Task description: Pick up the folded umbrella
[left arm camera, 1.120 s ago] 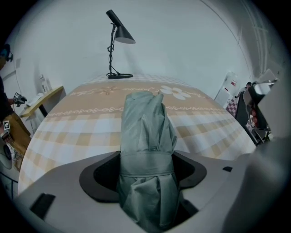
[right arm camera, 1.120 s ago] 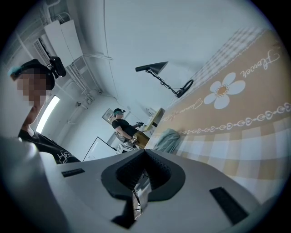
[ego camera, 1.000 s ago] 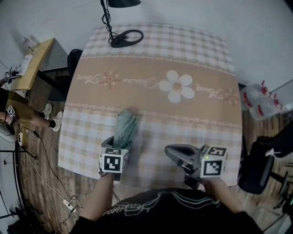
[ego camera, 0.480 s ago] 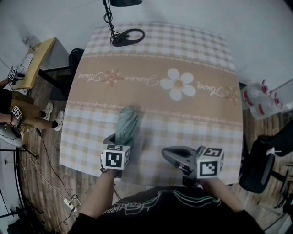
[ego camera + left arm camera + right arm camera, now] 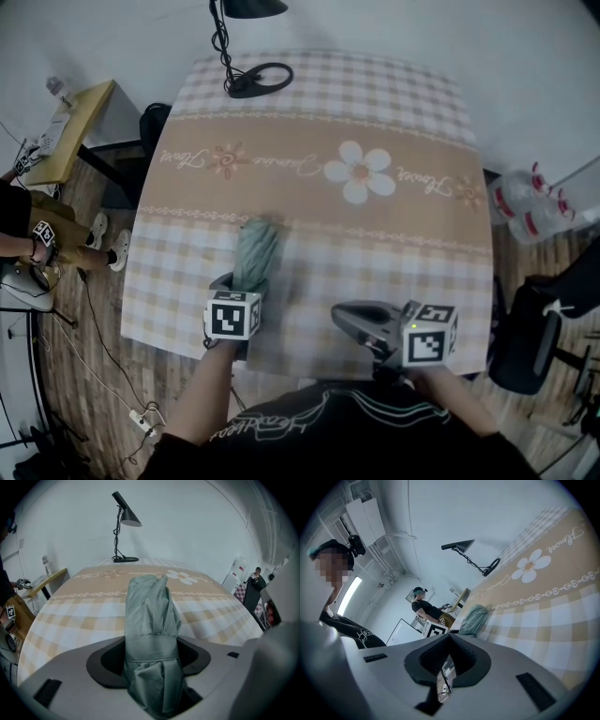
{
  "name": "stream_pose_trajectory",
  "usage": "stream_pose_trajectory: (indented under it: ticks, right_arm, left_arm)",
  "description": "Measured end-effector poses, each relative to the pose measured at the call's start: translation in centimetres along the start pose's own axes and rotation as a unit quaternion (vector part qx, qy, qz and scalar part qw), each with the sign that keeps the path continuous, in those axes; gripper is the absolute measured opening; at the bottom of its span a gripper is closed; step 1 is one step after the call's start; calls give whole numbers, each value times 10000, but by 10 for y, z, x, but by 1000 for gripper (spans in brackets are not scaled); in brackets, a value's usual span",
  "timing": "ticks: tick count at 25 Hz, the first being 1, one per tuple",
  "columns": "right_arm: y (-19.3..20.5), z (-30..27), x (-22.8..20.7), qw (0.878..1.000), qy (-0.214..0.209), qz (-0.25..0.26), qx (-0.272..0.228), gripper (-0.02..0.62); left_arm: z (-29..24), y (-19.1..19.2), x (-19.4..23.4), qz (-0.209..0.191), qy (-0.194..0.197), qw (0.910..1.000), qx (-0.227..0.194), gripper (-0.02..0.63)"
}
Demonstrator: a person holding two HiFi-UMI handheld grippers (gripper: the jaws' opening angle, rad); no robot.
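Left gripper (image 5: pixel 247 285) sits over the near end of the folded grey-green fabric umbrella (image 5: pixel 255 251). The umbrella lies flat on the tabletop with its beige-and-white checked cloth (image 5: pixel 394 267), close to the near edge and left of its middle, tip pointing toward the far edge. Change noted: the left jaws have just been closing in from their widest, with the umbrella's strapped waist between them. The left gripper view shows dark pad faces bare on either side of the fabric, so the fingers are spread round it and, as far as I can judge, not yet squeezing. The umbrella has not shifted from a second ago. Right gripper (image 5: pixel 345 317) hovers over the near edge toward the right corner, fingers pressed together on nothing; it has drifted slightly leftward. Reading: the grasp is under way but not complete, and closure must finish before any lift.
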State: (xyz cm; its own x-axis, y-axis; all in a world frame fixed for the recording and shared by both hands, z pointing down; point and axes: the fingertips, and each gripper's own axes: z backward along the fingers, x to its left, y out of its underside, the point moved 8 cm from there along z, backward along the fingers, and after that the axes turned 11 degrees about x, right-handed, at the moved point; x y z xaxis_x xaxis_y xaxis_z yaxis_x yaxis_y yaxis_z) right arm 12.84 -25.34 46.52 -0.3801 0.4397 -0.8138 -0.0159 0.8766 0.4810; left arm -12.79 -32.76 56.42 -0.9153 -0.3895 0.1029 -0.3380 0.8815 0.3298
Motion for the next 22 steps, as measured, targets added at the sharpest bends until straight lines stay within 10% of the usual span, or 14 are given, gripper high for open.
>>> stream_pose_trajectory:
  ticks: [22]
  right_arm:
    - [27, 3, 67, 9984, -51, 510, -260, 12]
  left_arm:
    - [90, 56, -22, 570, 1345, 9862, -785, 275]
